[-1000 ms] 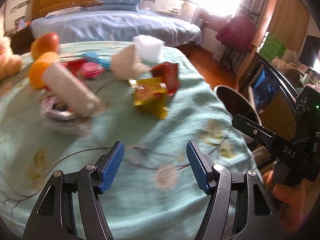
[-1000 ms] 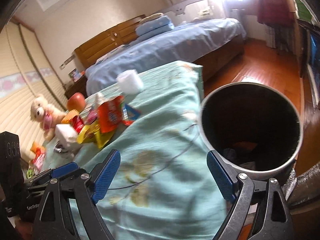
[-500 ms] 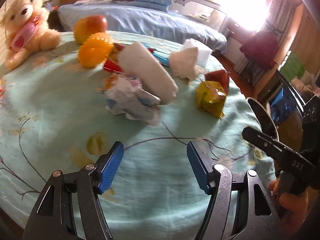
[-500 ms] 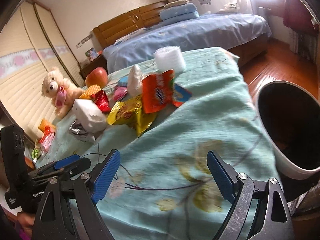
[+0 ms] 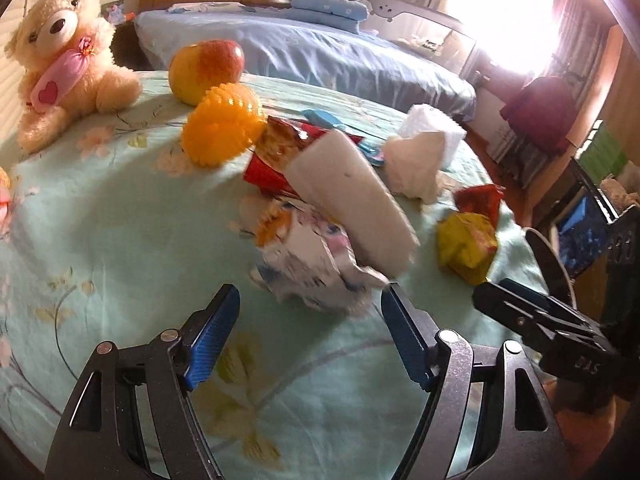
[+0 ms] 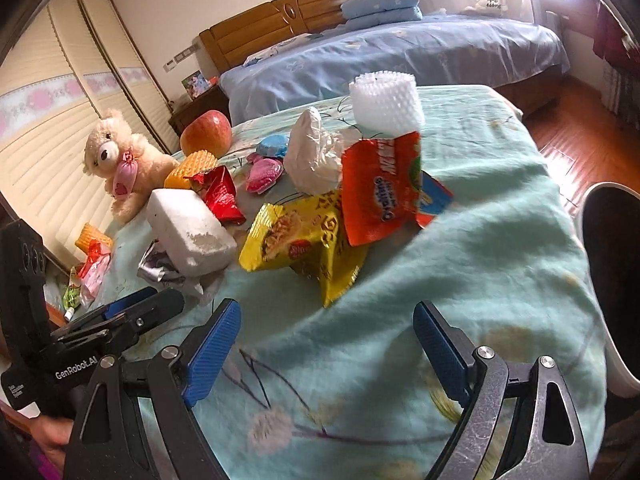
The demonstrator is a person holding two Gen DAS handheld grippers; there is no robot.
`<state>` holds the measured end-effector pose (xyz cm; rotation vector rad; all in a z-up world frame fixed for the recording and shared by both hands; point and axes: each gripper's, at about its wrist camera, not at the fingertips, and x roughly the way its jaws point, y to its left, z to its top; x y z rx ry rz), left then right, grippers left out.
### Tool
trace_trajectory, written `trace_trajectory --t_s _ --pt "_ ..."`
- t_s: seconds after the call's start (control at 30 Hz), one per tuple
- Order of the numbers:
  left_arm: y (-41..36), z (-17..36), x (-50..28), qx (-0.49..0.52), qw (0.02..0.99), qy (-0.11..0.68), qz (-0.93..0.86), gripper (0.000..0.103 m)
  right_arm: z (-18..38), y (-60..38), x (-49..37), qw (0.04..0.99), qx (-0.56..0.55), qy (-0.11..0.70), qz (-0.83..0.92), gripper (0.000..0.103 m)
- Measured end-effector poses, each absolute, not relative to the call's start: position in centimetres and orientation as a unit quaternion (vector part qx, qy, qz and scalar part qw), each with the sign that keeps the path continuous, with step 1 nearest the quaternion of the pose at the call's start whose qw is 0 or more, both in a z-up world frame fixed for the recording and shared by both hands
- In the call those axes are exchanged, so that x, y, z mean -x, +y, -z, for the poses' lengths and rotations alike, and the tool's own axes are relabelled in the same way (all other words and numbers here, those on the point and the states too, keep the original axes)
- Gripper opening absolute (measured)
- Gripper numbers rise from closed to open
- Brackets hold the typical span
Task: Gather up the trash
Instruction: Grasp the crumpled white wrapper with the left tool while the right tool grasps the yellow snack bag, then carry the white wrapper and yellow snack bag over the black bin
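Bare cloth [image 6: 500,248] nearside; wrappers [image 6: 308,240] crowd beyond.

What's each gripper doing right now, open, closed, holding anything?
Left gripper: jaws opening, empty, just short of the crumpled white wrapper.
Right gripper: open wide, empty, over bare tablecloth.

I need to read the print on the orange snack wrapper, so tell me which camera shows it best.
The right wrist view. There the orange snack wrapper stands face-on behind the yellow packet, with its blue logo showing. The left wrist view shows only a small, blurred edge behind that packet, with no print legible.
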<state>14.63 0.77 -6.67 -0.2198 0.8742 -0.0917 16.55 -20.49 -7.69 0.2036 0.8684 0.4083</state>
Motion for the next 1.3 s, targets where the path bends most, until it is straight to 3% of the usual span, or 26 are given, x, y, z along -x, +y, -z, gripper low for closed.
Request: trace_trajectory --t_s 0.03,0.07,0.1,0.17,0.23,0.3,0.63,1.3 --pt "0.9 6.9 -15.0 0.107 0.898 0.424 0.043 0.068 7.7 -20.3 -16.8 0.882 -0.098 0.417 -0.196 0.088" --pt "1.0 7.1 -15.2 0.109 0.897 0.426 0.045 0.053 7.8 -20.2 -17.1 0.883 -0.099 0.416 -0.194 0.087" --pt "1.0 7.4 -15.5 0.11 0.895 0.43 0.048 0.047 7.8 -20.1 -17.3 0.884 -0.098 0.415 -0.193 0.08" --pt "1.2 7.4 -15.3 0.109 0.898 0.424 0.048 0.036 7.9 -19.9 -17.7 0.885 -0.092 0.415 -0.187 0.059" --pt "1.3 7.4 -15.1 0.11 0.898 0.424 0.052 0.029 8.1 -19.8 -17.9 0.886 -0.09 0.416 -0.184 0.025" --pt "1.5 7.4 -14.5 0.11 0.899 0.422 0.051 0.026 8.2 -19.7 -17.8 0.884 -0.092 0.417 -0.192 0.011" --pt "1.6 6.8 -11.5 0.126 0.897 0.42 0.06 0.026 7.4 -19.7 -15.5 0.888 -0.089 0.399 -0.213 0.008" --pt "-7.0 5.6 -10.2 0.077 0.888 0.423 0.162 0.026 6.6 -26.6 -11.5 0.904 -0.128 0.375 -0.159 0.008"
